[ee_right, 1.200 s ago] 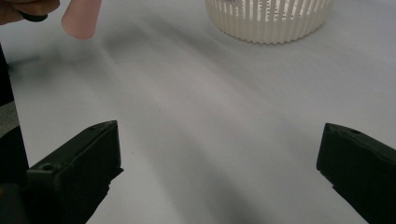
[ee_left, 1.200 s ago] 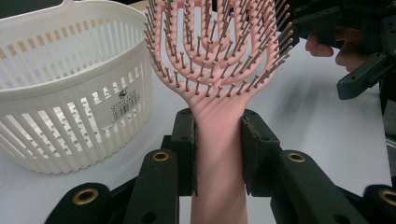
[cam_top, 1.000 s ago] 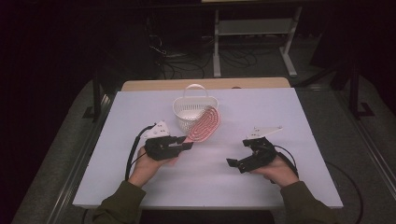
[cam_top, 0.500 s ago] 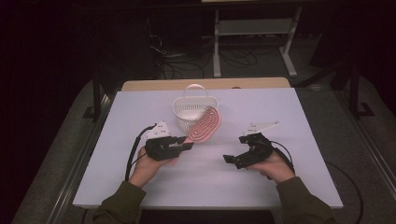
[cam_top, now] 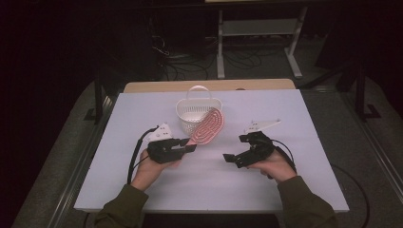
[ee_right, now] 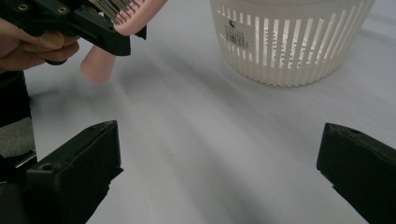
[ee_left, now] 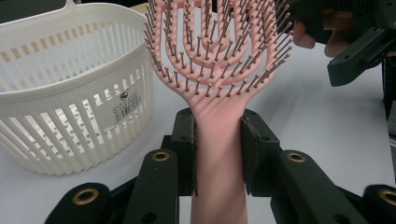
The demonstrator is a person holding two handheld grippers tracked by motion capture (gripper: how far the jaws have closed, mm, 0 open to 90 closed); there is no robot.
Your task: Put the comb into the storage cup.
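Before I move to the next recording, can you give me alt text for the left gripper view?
The left gripper has its two black jaws shut on the handle of a pink hairbrush, bristles facing the camera. A white slotted basket stands on the white table to its left, and the right gripper shows at upper right.

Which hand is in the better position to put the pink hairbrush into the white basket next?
Probably the left. The left gripper is shut on the pink hairbrush by its handle, and the brush head is beside the white basket. The right gripper is open, holds nothing, and stands apart.
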